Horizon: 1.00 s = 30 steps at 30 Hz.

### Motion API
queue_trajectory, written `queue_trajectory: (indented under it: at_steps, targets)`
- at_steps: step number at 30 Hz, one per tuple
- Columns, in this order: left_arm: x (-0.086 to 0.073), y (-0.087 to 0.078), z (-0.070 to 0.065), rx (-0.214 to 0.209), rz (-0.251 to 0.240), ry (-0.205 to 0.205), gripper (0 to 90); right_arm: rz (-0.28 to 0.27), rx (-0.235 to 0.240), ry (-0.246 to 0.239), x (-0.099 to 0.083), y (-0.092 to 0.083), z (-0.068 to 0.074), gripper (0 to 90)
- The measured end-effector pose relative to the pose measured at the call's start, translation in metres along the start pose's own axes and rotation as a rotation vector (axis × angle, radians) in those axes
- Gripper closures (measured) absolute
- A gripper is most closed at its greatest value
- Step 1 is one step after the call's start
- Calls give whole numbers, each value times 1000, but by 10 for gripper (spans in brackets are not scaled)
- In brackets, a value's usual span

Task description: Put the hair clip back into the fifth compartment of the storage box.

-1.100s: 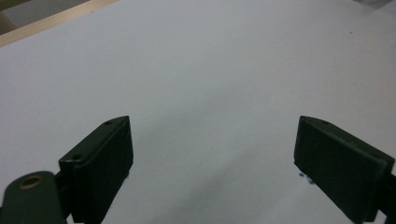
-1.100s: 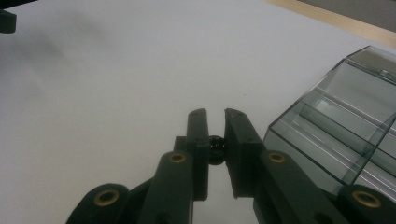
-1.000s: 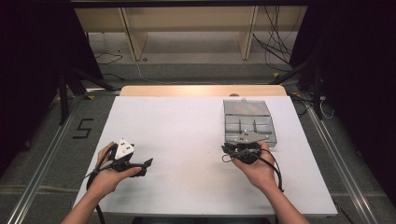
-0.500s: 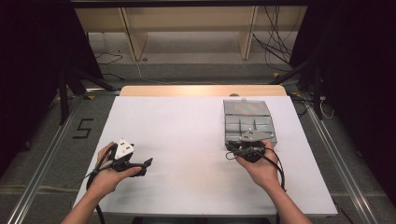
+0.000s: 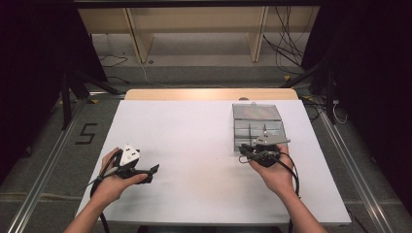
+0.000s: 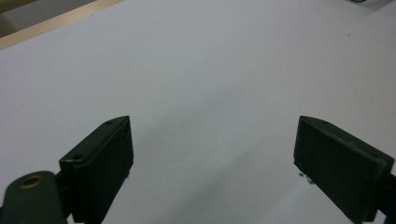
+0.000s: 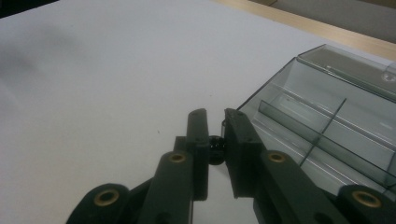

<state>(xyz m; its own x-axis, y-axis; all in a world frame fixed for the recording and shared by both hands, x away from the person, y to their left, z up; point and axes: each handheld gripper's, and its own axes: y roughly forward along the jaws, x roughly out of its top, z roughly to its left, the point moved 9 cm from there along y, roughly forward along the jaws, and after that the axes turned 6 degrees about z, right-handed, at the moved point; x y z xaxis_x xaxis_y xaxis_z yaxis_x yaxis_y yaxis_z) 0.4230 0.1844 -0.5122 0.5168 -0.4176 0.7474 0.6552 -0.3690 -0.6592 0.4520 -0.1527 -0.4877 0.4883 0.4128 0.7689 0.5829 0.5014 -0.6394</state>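
the right gripper has its jaws pressed nearly together, pinching a tiny black round thing between them. it hangs just beside the near corner of the clear plastic box with small compartments, likely so the bit can go in. the left gripper rests spread wide over the white table, holding nothing, likely waiting.

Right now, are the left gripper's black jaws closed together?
No, the left gripper holds its jaws wide apart over the bare white table.

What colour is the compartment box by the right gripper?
Clear, grey-tinted plastic; the compartment box shows best in the right gripper view.
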Motion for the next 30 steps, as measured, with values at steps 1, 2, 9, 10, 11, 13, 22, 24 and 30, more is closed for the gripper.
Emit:
queue_trajectory:
  at_steps: [1,2,9,10,11,13,22,24,30]
  targets:
    - [0,0,0,0,4,4,114,0,-2,-1,0,0,-1,811]
    - [0,0,0,0,1,1,115,4,-7,2,-1,-1,-3,811]
    - [0,0,1,1,1,-1,115,1,-28,15,-1,-3,-10,811]
    - [0,0,1,1,1,-1,115,1,-28,15,-1,-3,-10,811]
    - [0,0,0,0,1,-1,115,0,-31,19,-1,-4,-11,811]
    - [0,0,0,0,1,-1,115,-1,-38,22,-2,-5,-14,811]
    - [0,0,0,0,1,-2,116,0,-58,38,-4,-7,-23,811]
    - [0,0,0,-1,1,-1,116,1,-62,40,-4,-7,-25,811]
    - [0,0,0,-1,1,-1,117,2,-75,52,-6,-7,-31,811]
